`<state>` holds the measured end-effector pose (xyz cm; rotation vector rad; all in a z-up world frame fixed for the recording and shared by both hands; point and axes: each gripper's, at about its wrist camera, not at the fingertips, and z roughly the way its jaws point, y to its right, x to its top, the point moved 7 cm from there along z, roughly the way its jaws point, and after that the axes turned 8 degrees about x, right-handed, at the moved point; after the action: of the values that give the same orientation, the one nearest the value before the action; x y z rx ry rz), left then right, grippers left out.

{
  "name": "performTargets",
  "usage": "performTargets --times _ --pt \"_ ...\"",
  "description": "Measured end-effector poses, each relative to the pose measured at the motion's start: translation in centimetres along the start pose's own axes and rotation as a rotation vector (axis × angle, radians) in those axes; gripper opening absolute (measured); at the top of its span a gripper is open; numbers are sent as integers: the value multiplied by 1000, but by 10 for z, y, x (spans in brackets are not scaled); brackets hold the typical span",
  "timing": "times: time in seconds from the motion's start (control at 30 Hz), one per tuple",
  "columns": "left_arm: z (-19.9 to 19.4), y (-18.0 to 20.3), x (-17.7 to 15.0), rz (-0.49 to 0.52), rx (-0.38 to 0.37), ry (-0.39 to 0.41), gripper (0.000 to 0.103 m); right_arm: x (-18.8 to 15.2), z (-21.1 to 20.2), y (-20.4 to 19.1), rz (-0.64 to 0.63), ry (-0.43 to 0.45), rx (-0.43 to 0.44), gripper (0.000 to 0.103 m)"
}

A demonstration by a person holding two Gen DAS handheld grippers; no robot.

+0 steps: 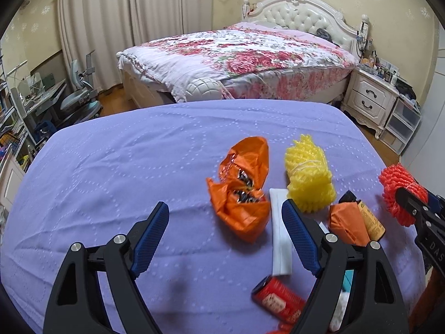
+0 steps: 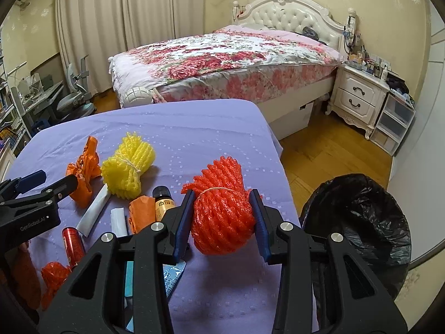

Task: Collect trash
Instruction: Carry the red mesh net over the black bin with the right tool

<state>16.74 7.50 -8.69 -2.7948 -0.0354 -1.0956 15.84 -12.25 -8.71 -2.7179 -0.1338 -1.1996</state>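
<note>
Right wrist view, right gripper (image 2: 222, 214) fingers clamping red foam net (image 2: 221, 208), left gripper (image 1: 225, 232) fingers spread, casing lettered, seemingly, "GenRobot.AI".

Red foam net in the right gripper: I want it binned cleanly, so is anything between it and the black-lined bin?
Nothing visible. The right gripper holds the red foam net near the table's right edge, and the black-lined bin stands open just beyond it.

Right gripper (image 2: 222, 217) clamps red foam net (image 2: 221, 220) — bin (image 2: 358, 222) beside.
</note>
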Motion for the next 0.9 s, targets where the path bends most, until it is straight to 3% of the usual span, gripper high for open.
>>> performTargets --times 0.2,0.27,0.37,0.67,0.9 --pt "24 5 4 4 -23 -48 81 -1 11 4 16 -18 12 39" --pt "29 4 2 8 -34 -64 63 -1 13 4 17 -21 15 39" --pt "35 8 -3 26 -44 -85 45 0 13 3 18 -21 17 39" --pt "24 6 -8 41 -35 -48 40 0 11 3 25 -15 17 39" --pt "-9 -2 -2 12 -39 18 40 -7 -5 3 29 5 19 39"
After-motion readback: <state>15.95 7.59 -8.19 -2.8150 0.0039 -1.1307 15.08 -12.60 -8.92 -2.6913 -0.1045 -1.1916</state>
